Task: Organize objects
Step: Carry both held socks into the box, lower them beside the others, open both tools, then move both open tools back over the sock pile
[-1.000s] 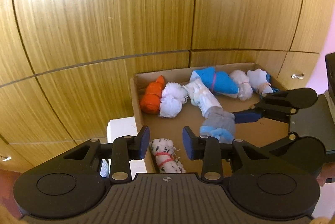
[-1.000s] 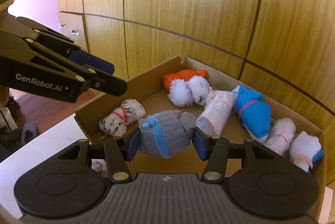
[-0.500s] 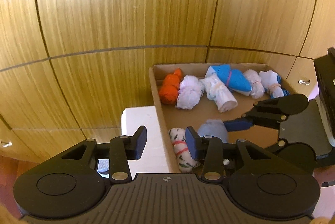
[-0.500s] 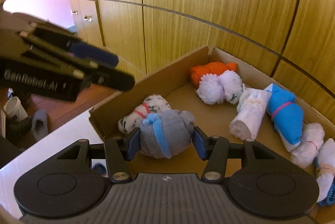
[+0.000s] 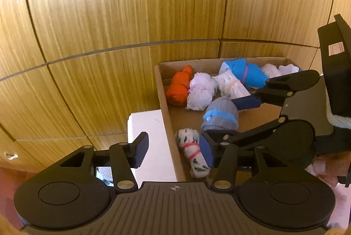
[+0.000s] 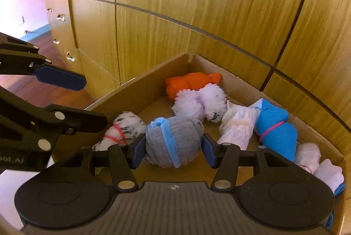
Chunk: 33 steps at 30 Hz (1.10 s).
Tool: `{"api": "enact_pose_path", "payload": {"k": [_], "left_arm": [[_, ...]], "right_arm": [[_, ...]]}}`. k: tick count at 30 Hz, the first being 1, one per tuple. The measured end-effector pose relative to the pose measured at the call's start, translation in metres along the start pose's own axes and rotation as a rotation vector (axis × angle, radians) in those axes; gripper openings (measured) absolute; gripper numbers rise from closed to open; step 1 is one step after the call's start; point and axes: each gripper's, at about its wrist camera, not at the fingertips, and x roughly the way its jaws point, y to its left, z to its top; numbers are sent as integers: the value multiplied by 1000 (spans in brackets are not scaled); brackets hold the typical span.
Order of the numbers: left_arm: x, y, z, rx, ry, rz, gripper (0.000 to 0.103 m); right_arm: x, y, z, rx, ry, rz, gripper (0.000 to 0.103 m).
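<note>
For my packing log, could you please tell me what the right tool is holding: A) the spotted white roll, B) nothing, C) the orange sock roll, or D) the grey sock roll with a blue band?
D: the right tool's pads press both ends of the grey sock roll with a blue band above the cardboard box.
</note>
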Motion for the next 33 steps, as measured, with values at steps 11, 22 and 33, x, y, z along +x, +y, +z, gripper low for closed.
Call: {"api": "enact_pose_path", "payload": {"k": [11,22,33], "left_arm": [[10,-3,4,0,34,37,66],[-15,-9,4,-9,40,52,76],[-69,-29,-21,-2,-19,29,87]], "right_arm": [[-19,-2,-5,-7,-10,-3,81],[-71,-2,-9,29,-74,-19,83],[-158,-1,-48,136,-191,-32,89]]}}
